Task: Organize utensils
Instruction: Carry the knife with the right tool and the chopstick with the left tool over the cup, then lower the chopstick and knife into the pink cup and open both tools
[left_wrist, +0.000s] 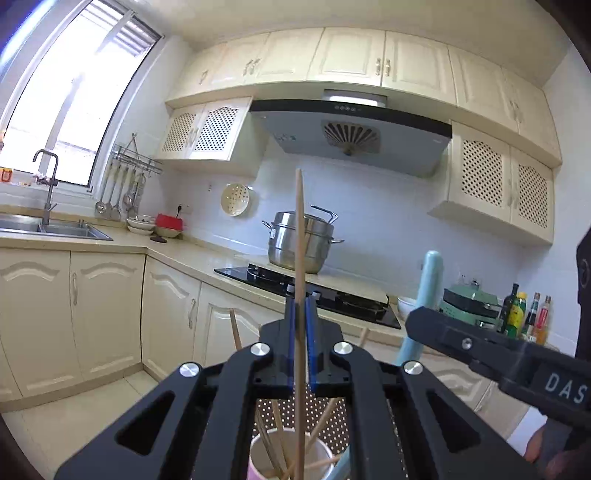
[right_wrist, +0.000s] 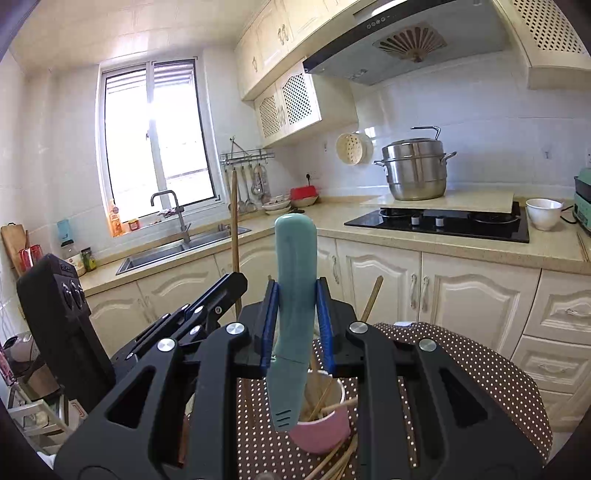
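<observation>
Meanwhile, in a cream-cabinet kitchen, both claws are clenched on utensils above a pink cup (right_wrist: 320, 424) on a dotted cloth (right_wrist: 480, 369).

Left claw (left_wrist: 301, 306): its blue pads are clamped on a single wooden chopstick (left_wrist: 300, 236). The stick stands almost upright, its upper end rising well past the fingertips and its lower end running down between the black fingers toward the cup's (left_wrist: 288, 454) mouth, near the bottom of the left view. Whether the tip touches the cup cannot be told.

Right claw (right_wrist: 295, 299): its pads grip the teal handle (right_wrist: 295, 258) of a knife, held upright. The rounded handle end stands above the fingertips; the teal blade (right_wrist: 286, 395) hangs below them, just left of the cup and overlapping its near rim.

More chopsticks (right_wrist: 325, 400) lean loose in the cup, and a few lie on the cloth at its near side.

Seen from the right view, the left claw (right_wrist: 229, 291) is just to the left of the knife, its chopstick (right_wrist: 234, 229) upright beside the handle.

Far behind: a steel pot (right_wrist: 415, 166) by the black hob (right_wrist: 443, 221) to the right, a sink (right_wrist: 177, 251) under the window to the left.
</observation>
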